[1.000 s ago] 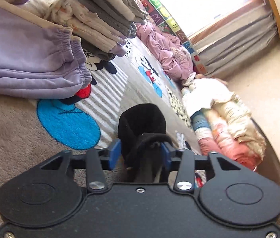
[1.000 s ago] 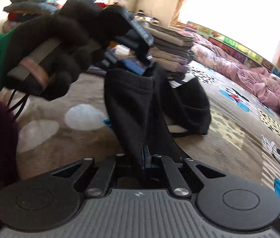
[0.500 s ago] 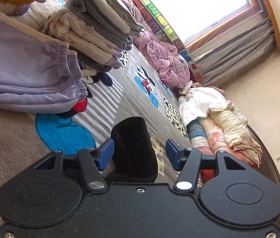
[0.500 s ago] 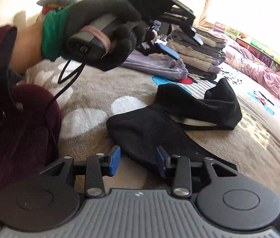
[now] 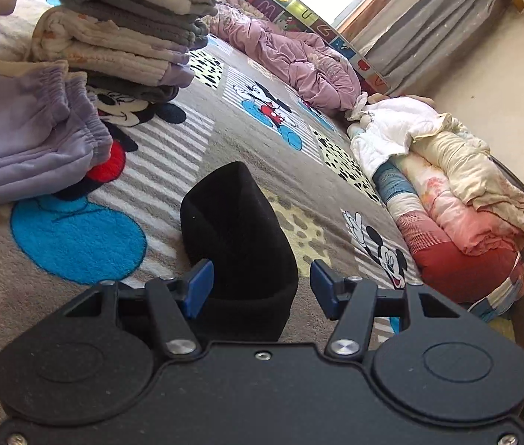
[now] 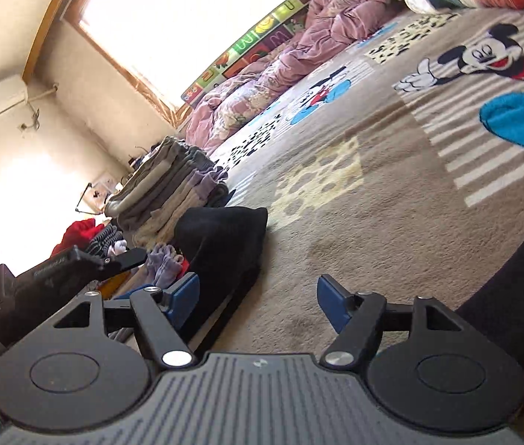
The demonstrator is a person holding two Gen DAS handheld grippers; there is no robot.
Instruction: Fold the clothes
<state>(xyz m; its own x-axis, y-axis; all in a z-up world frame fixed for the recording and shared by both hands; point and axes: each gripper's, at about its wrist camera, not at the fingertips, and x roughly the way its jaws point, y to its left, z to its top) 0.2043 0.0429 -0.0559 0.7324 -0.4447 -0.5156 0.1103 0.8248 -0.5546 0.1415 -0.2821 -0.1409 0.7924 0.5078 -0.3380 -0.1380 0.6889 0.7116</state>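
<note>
A black garment (image 5: 238, 237) lies on the Mickey Mouse carpet (image 5: 225, 137), bunched up just ahead of my left gripper (image 5: 260, 289). The left gripper is open, its blue pads on either side of the cloth's near end without pinching it. In the right wrist view the same black garment (image 6: 221, 244) lies to the left of my right gripper (image 6: 258, 300), which is open and empty, low over bare carpet (image 6: 373, 222). The left gripper's body (image 6: 50, 282) shows at the left edge of that view.
Folded lilac trousers (image 5: 20, 129) and a stack of folded grey and cream clothes (image 5: 124, 33) lie at the left. A crumpled pink garment (image 5: 291, 59) lies by the window wall. Rolled bedding (image 5: 447, 193) lines the right side. A dark shape (image 6: 514, 296) fills the right wrist view's right edge.
Both grippers opened and let go of the black garment, which dropped onto the carpet. The right gripper then swung down and rolled, now low over the carpet beside the cloth.
</note>
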